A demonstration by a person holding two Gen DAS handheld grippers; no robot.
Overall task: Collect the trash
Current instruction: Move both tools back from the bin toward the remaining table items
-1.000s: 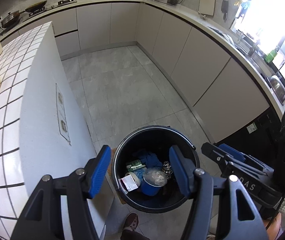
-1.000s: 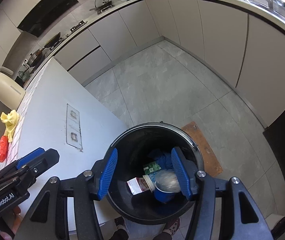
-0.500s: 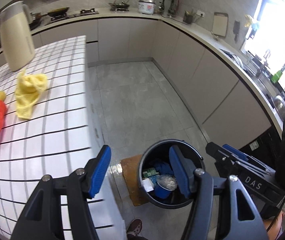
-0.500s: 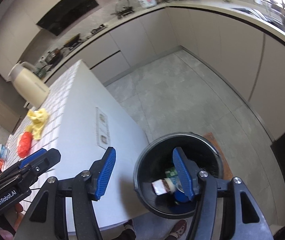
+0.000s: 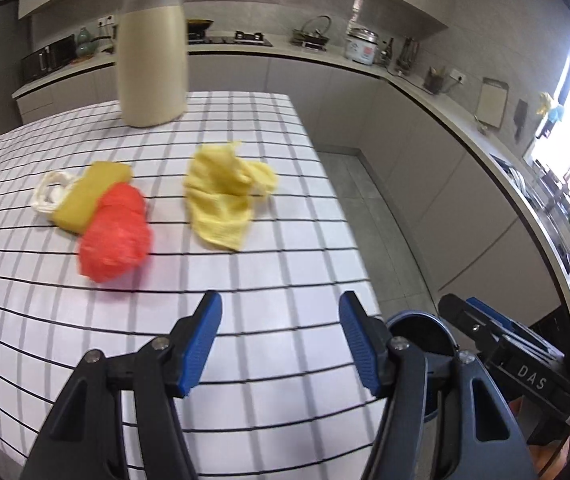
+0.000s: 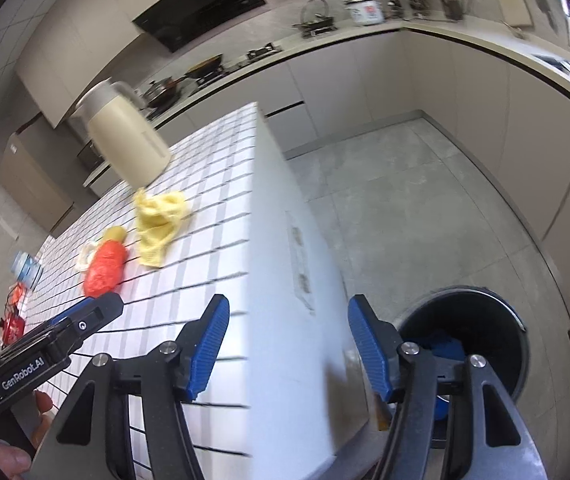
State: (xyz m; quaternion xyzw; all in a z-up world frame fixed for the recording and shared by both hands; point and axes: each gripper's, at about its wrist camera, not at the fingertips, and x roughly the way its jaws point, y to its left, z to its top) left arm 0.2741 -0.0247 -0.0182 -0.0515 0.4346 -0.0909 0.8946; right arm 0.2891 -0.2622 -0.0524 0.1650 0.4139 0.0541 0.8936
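Both grippers are held above the near end of the white tiled counter (image 5: pixel 269 240), jaws spread wide with nothing between them. Left gripper (image 5: pixel 281 340): blue pads apart, empty, positioned over the counter's near right corner. Right gripper (image 6: pixel 289 348): blue pads apart, empty, straddling the counter's edge, with the counter's end panel (image 6: pixel 297 320) directly below it.

Items on the counter, from left to right in the left wrist view:
- An orange-red crumpled bag (image 5: pixel 115 234), lying on the tiles well ahead of the left gripper and to its left.
- A mustard-yellow flat item (image 5: pixel 91 194), partly under the orange-red bag, with a white looped cord or bag handle (image 5: pixel 51 192) at its far left end.
- A yellow cloth (image 5: pixel 225 196), crumpled, just beside the orange-red bag on the right, not touching it.
- A cream thermos jug (image 5: pixel 153 56), upright, at the far end of the counter behind the cloth.

Further small items, including a red packet (image 6: pixel 13 326) and a pale blue object (image 6: pixel 25 268), lie at the far left of the counter in the right wrist view; they are too blurred to identify.

The trash bin (image 6: pixel 497 340) stands on the grey floor (image 6: pixel 425 200) beside the counter's end, dark and round, with blue material visible inside. In the left wrist view its rim (image 5: pixel 421 320) shows just behind the right pad of the left gripper.
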